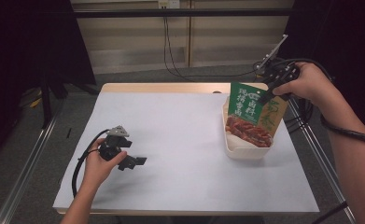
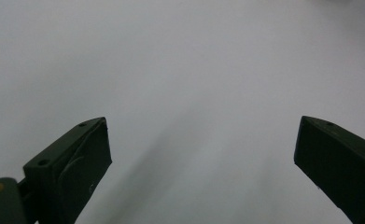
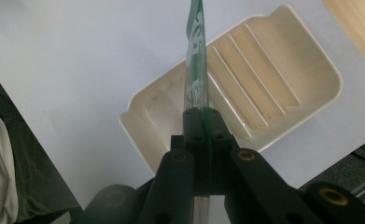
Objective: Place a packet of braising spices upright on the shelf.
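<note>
A green food pouch point(image 1: 252, 112) with a picture of red meat hangs upright over a cream ribbed tray point(image 1: 245, 149) at the table's right. My right gripper point(image 1: 269, 95) is shut on the pouch's top right edge. In the right gripper view the pouch point(image 3: 196, 56) shows edge-on, pinched between the jaws, above the tray point(image 3: 287, 65). My left gripper point(image 1: 132, 161) rests low over the white sheet at the table's left, held in a hand. In the left gripper view its jaws stand wide apart with nothing between them: the left gripper point(image 2: 203, 140) is open.
A white sheet point(image 1: 180, 140) covers most of the wooden table point(image 1: 171, 87). Metal rails run along both sides of the table. Black cables trail from both grippers, and one hangs down the back wall. Dark curtains stand at the far left and right.
</note>
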`<state>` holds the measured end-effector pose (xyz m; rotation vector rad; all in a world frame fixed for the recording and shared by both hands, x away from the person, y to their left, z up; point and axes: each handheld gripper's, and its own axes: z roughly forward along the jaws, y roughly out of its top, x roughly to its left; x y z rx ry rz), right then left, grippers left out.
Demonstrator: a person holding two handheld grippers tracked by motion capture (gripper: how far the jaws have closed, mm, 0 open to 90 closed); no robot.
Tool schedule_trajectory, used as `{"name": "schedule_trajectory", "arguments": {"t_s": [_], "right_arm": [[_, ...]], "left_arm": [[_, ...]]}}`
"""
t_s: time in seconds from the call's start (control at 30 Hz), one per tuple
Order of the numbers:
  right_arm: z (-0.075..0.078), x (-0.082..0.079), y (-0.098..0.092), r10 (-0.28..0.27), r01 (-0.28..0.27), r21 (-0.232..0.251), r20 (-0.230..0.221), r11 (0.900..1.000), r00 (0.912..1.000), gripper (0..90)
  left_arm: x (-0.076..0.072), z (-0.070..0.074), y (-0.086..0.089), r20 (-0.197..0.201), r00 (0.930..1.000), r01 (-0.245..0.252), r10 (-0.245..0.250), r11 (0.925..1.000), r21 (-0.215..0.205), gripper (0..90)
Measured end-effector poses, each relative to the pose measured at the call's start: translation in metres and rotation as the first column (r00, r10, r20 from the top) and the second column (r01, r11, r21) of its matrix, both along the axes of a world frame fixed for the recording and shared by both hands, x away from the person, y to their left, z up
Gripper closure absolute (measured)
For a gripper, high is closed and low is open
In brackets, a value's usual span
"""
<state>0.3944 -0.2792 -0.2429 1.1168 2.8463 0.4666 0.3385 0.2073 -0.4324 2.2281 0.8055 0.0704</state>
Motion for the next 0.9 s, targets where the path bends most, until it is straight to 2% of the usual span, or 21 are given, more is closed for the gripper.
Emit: {"name": "schedule_trajectory", "arguments": {"t_s": [0.6,0.9], "right_arm": [[-0.014,0.003,0.0,0.001,-0.002,-0.026,-0.04,1.0,0.9992,90.0],[-0.019,0.004,-0.001,-0.036,0.034,-0.041,-0.055,0.999,0.9979,88.7]], "left_arm": [[0.0,-0.001,-0.001,0.002,1.0,-0.002,0.002,1.0,0.006,3.8],[0.0,-0.002,-0.001,-0.008,0.9999,0.01,-0.01,0.9999,0.003,3.8]]}}
